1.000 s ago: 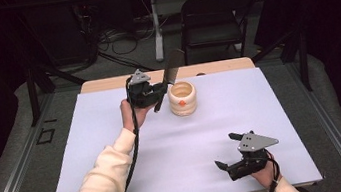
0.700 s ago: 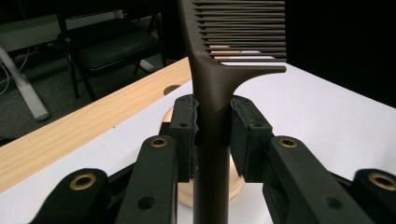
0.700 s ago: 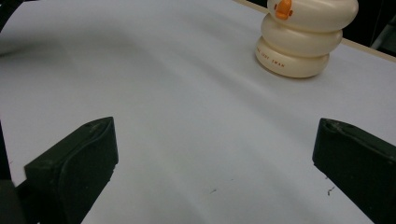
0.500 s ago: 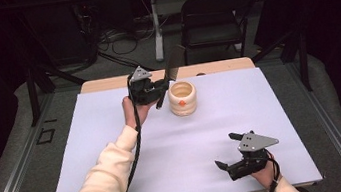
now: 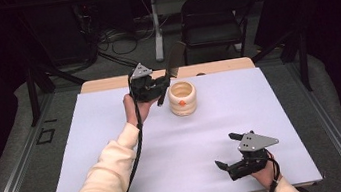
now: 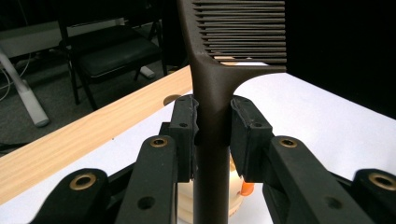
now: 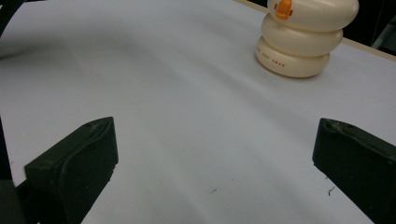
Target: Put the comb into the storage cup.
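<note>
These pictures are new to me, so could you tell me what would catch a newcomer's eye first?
The dark comb, clamped upright in the left gripper at the table's far edge. Just right of it stands a cream ribbed holder with an orange mark. The right gripper rests open near the front right corner.

Between my right gripper (image 5: 234, 160) and the cream ringed cup (image 5: 182, 98) ahead of it lies bare white sheet (image 5: 115, 149), open to pass; the cup stands just beside my left gripper (image 5: 162, 84), crowding the dark comb (image 6: 219, 88) clamped there; the sheet nearer me from that gripper is free.
</note>
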The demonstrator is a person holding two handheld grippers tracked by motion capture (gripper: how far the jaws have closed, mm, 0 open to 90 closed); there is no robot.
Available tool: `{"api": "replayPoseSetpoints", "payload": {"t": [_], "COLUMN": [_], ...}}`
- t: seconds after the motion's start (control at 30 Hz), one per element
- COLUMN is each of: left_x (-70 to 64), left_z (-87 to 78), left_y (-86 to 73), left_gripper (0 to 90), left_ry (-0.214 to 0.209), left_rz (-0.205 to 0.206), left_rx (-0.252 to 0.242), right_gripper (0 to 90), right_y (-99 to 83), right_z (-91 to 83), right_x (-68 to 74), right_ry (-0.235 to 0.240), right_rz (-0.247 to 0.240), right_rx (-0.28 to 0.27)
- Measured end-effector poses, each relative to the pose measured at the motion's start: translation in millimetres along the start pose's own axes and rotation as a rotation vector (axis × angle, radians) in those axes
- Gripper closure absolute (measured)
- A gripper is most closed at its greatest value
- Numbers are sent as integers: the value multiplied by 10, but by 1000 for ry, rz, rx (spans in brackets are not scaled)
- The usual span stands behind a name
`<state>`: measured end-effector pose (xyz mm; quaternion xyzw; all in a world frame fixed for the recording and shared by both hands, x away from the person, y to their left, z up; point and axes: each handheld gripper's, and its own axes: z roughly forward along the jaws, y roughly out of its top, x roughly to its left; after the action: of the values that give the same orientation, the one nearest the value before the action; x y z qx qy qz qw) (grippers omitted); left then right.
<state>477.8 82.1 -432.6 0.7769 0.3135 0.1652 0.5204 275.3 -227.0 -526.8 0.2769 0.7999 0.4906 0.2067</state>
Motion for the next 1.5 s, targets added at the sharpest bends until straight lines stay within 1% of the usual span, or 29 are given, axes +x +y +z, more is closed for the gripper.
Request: {"api": "replayPoseSetpoints", "payload": {"t": [0.63, 0.8, 0.87, 1.07, 1.5], "left_x": [-40, -45, -40, -35, -38], "left_z": [80, 92, 99, 139, 215], "left_y": [99, 117, 124, 130, 143], "left_gripper": [724, 724, 724, 723, 724], "left_ry": [5, 19, 18, 29, 39], "left_rz": [-8, -6, -7, -16, -23], "left_rx": [-33, -46, -49, -61, -77], "right_gripper": [0, 0, 0, 0, 0], "right_y": [-1, -2, -1, -2, -2], "right_z": [-4, -3, -4, -6, -9], "right_x": [0, 0, 2, 2, 3], "right_ry": [1, 1, 0, 0, 0], "right_rz": [2, 1, 2, 3, 3], "right_rx": [-2, -3, -2, -1, 0]}}
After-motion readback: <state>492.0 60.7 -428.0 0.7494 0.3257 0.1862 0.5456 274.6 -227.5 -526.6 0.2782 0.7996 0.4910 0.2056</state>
